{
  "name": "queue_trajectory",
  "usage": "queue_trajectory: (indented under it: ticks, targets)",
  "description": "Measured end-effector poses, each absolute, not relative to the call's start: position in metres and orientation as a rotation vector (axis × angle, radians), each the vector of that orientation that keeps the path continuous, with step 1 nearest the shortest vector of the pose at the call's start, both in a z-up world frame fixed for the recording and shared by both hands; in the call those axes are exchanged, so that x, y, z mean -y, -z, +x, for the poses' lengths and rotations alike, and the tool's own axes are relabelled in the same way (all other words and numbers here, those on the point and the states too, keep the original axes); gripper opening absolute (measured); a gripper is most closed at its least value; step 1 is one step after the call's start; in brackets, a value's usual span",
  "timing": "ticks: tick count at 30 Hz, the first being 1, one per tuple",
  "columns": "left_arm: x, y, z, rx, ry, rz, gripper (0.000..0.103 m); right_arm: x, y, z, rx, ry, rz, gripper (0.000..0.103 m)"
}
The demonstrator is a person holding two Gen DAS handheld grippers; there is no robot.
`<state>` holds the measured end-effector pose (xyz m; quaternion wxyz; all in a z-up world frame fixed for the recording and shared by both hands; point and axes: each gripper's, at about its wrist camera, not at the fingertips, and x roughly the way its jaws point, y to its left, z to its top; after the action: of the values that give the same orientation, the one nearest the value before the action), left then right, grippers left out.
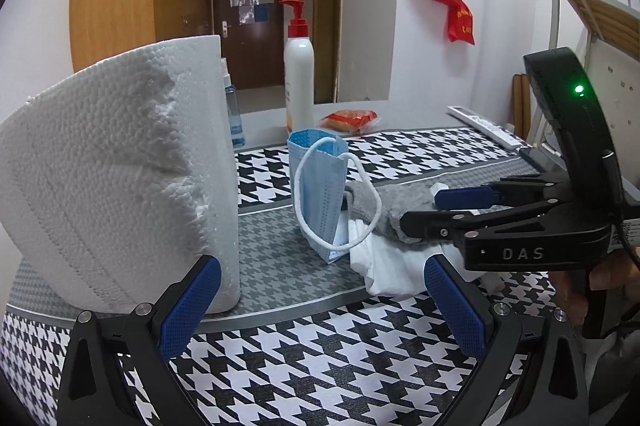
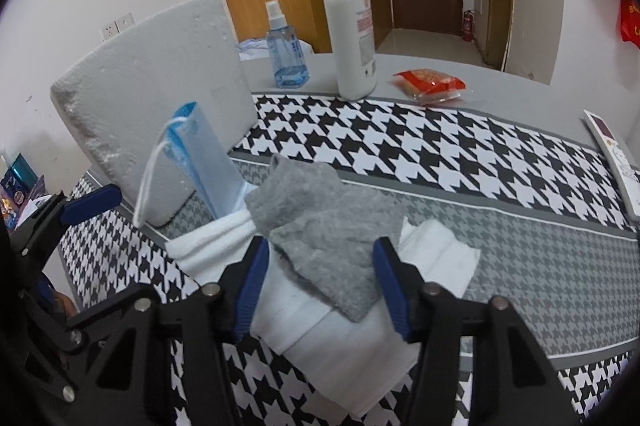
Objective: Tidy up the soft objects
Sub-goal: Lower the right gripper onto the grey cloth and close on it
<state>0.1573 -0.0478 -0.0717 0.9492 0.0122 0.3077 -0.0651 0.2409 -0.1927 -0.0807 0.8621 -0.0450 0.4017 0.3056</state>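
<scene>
Fuzzy grey cloth (image 2: 320,222), pebbly foam block (image 1: 120,162), glossy plastic bottle (image 2: 352,26)

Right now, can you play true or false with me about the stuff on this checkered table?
1. The grey cloth lies on top of the white towel. True.
2. The blue face mask lies flat on the table. False: it stands up on its edge, next to the white foam block.
3. The pump bottle has a red top. True.
4. The right gripper has its fingers squeezed shut. False: they are open, one on each side of the grey cloth.
5. The left gripper is holding the mask. False: its fingers are open and hold nothing.
</scene>
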Motion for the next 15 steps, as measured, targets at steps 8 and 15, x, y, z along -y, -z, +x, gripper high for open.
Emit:
queue_trajectory:
  ticks: [8, 15]
  targets:
    - [0.0541, 0.0723, 0.1581, -0.627, 0.145, 0.032, 0.102, 0.1887, 0.0876, 0.2428, -0.869, -0.612, -0.127, 0.037]
    - [0.0570, 0.0738, 0.1578, -0.633, 0.145, 0.034, 0.102, 0.1933, 0.0910, 0.2452, -0.877, -0.600, -0.120, 0.015]
